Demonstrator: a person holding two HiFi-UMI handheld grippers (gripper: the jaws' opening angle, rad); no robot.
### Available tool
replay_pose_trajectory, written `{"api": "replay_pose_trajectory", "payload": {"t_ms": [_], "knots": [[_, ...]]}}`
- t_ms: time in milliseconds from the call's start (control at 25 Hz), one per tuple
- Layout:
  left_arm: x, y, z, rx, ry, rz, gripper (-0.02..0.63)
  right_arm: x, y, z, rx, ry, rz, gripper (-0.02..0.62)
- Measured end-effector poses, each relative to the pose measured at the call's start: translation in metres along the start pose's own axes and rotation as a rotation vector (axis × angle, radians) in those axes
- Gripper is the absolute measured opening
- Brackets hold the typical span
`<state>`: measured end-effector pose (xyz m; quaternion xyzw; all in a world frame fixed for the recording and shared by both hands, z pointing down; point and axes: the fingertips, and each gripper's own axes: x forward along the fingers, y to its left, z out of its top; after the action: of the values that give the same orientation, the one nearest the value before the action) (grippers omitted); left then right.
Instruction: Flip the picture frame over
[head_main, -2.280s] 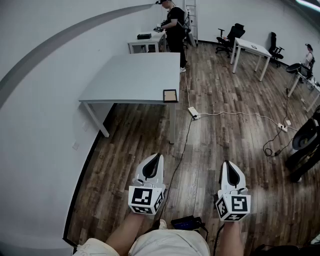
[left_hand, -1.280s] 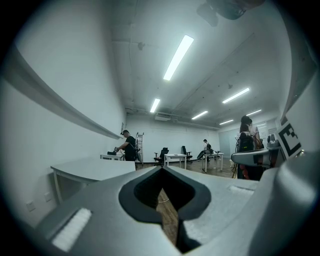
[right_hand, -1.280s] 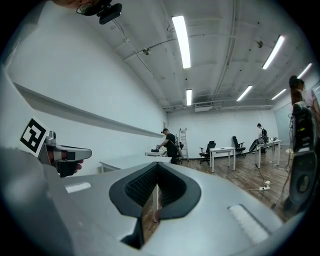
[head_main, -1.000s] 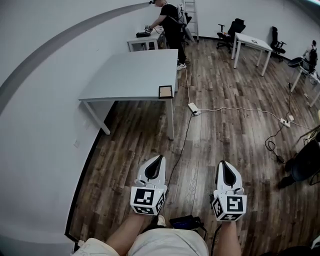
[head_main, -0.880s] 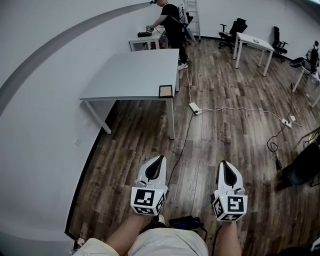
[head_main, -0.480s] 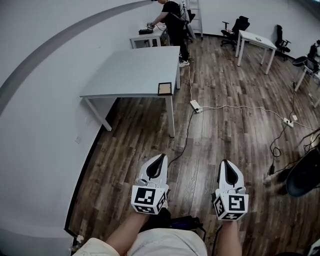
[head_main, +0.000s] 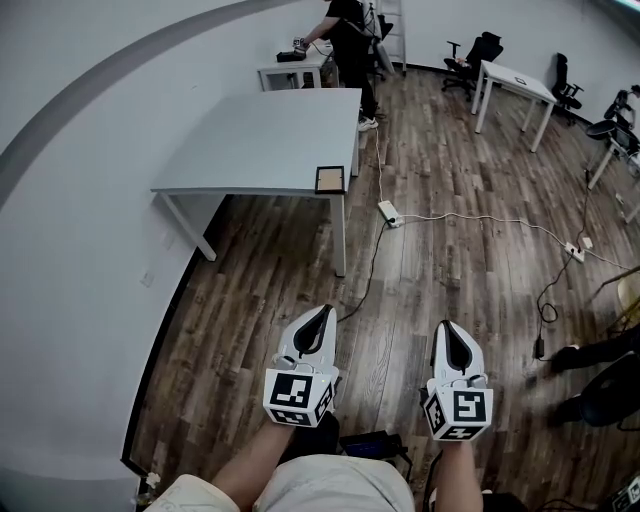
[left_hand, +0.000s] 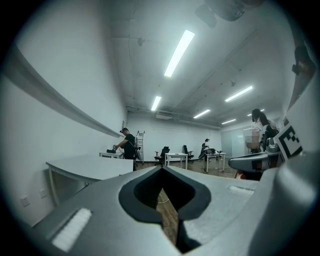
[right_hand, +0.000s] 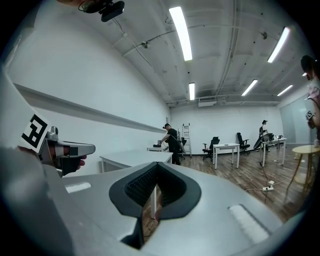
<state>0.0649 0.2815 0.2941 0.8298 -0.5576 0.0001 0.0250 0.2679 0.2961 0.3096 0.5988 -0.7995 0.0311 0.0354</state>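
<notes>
A small dark-rimmed picture frame (head_main: 330, 179) lies flat on the near right corner of a grey table (head_main: 250, 145), well ahead of me. My left gripper (head_main: 321, 314) and right gripper (head_main: 446, 328) are held side by side over the wooden floor, far short of the table. Both are shut with nothing between their jaws. In the left gripper view (left_hand: 163, 178) the table (left_hand: 90, 167) shows at the left; in the right gripper view (right_hand: 156, 168) the same table (right_hand: 132, 156) lies ahead. The frame is not visible in either gripper view.
A white power strip (head_main: 388, 212) and cables trail across the floor right of the table leg. A person (head_main: 345, 40) stands at a small desk beyond the table. White desks (head_main: 515, 90) and office chairs stand at the far right. The white wall runs along the left.
The view has shifted slightly toward the table; a dark chair at the right edge has moved out of frame. Both grippers keep their place and stay shut.
</notes>
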Motion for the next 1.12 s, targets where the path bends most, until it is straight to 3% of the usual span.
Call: {"api": "replay_pose_trajectory", "payload": {"t_ms": [760,1120], "knots": [[0.084,0.141,0.008,-0.06,-0.002,-0.007,0.0,0.155,0.067,0.02,-0.052,0.038,0.018,0.025],[0.11,0.171,0.006,-0.07,-0.006,-0.05,0.0,0.188,0.079,0.027,-0.061,0.028,-0.022,0.025]]}}
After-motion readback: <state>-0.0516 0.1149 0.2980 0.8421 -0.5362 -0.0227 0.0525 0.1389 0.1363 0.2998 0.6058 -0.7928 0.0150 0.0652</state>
